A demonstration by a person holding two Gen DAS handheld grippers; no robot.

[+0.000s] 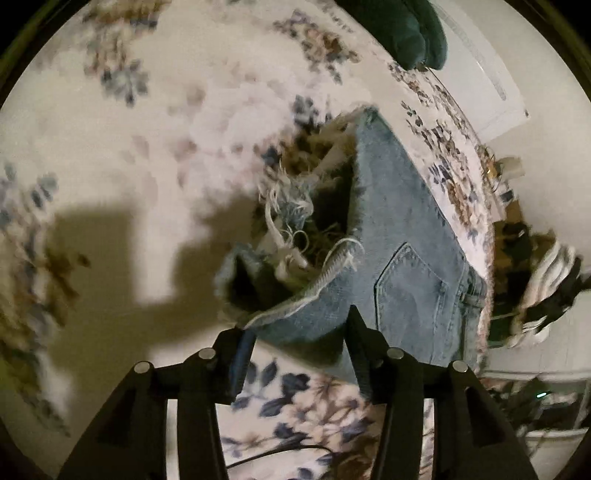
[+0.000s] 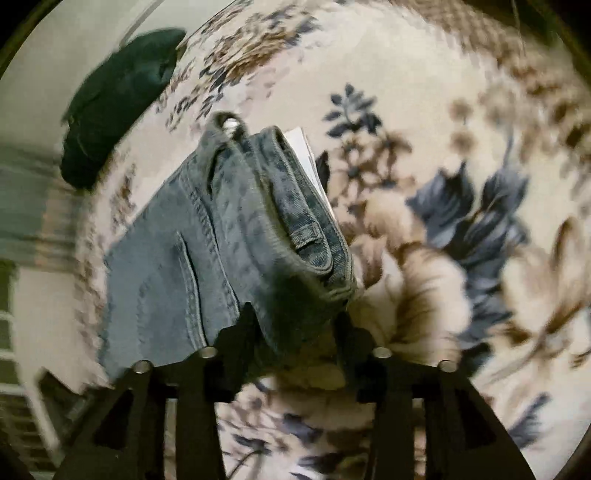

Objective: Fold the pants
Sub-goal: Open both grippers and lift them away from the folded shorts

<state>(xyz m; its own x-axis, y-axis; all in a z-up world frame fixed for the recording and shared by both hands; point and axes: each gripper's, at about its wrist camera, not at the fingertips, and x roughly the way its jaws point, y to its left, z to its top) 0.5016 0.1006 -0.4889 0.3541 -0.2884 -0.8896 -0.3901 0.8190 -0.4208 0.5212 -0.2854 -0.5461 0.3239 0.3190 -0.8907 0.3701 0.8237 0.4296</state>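
Observation:
Light blue jeans lie on a floral bedspread. In the left wrist view the frayed leg hem is lifted in front of my left gripper, whose jaws are wide apart with the hem fabric between them. In the right wrist view the waistband with a belt loop and metal button stands bunched up in front of my right gripper, jaws apart around the denim. A back pocket shows in the left view.
A dark green garment lies at the bed's far edge; it also shows in the right wrist view. A white wall and clutter lie beyond the bed. A black cable crosses the bedspread near me.

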